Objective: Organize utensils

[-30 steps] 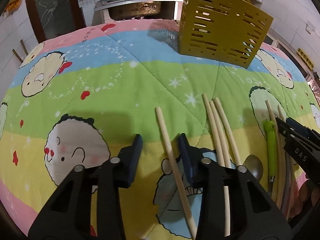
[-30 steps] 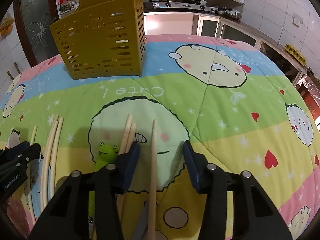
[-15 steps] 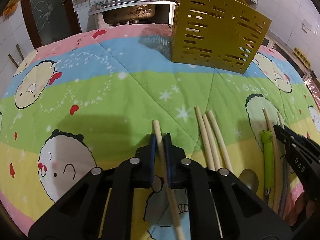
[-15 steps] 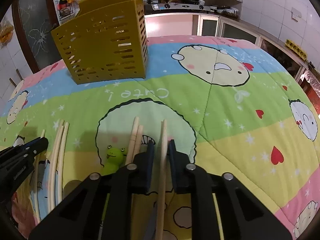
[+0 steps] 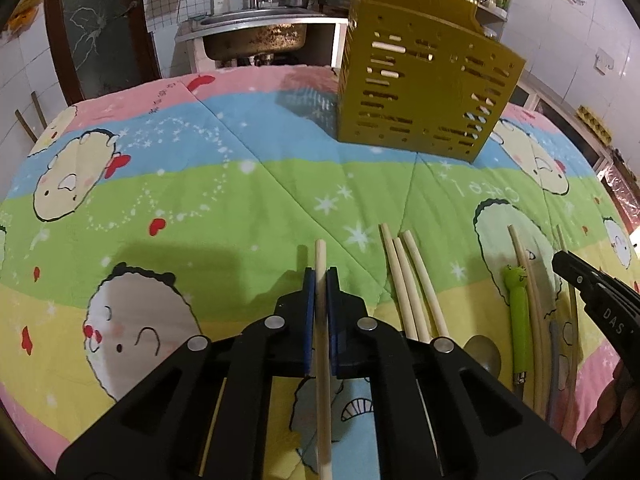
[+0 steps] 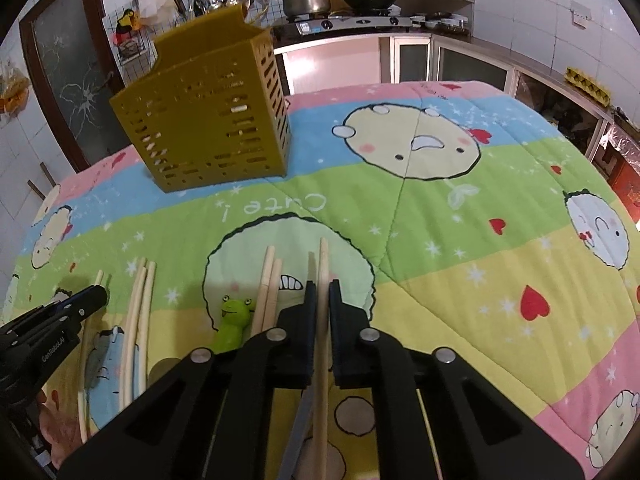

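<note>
My left gripper is shut on a pale wooden chopstick, lifted off the quilt. My right gripper is shut on another wooden chopstick, also raised. A yellow slotted utensil holder stands upright at the far side of the quilt; it also shows in the right wrist view. Three chopsticks lie to the right of my left gripper. A green frog-handled utensil and two more chopsticks lie left of my right gripper.
A cartoon-patterned quilt covers the table. A metal spoon lies near the frog utensil. A sink stands behind the table, a stove with pots at the back.
Both grippers went from open around their chopsticks to shut on them, then lifted them. The holder looks nearer and larger in both views.
</note>
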A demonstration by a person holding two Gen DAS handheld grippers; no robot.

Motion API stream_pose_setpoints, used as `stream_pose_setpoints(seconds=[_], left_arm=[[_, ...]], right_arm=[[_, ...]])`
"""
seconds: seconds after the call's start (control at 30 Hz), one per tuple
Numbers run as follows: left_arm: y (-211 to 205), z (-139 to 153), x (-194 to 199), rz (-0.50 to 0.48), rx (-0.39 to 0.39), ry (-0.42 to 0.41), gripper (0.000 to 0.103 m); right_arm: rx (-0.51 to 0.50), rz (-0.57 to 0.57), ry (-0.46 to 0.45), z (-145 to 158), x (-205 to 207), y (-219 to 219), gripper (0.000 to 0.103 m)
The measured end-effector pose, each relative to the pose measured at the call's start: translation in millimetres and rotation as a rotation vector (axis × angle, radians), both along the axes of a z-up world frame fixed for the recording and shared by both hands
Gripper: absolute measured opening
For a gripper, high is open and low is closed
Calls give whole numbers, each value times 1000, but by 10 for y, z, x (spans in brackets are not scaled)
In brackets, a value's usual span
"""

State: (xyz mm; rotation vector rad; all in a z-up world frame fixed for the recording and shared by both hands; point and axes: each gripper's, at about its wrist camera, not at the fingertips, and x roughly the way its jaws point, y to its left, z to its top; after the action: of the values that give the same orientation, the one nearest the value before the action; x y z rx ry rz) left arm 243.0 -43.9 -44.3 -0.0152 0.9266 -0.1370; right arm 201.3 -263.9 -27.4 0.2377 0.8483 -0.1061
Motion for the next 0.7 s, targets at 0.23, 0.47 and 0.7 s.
stream_pose_setpoints(seconds=[0.23, 0.47, 0.7], left_arm=[[113, 247, -195, -2, -26, -79, 4], [203, 525, -443, -11, -47, -176, 4], [268, 733, -750, -20, -38, -274, 4]], right_arm=[[-4, -8, -62, 183, -148, -28, 7], [5, -10, -127, 333, -353, -42, 7], [6, -14, -218, 525, -646, -29, 7]])
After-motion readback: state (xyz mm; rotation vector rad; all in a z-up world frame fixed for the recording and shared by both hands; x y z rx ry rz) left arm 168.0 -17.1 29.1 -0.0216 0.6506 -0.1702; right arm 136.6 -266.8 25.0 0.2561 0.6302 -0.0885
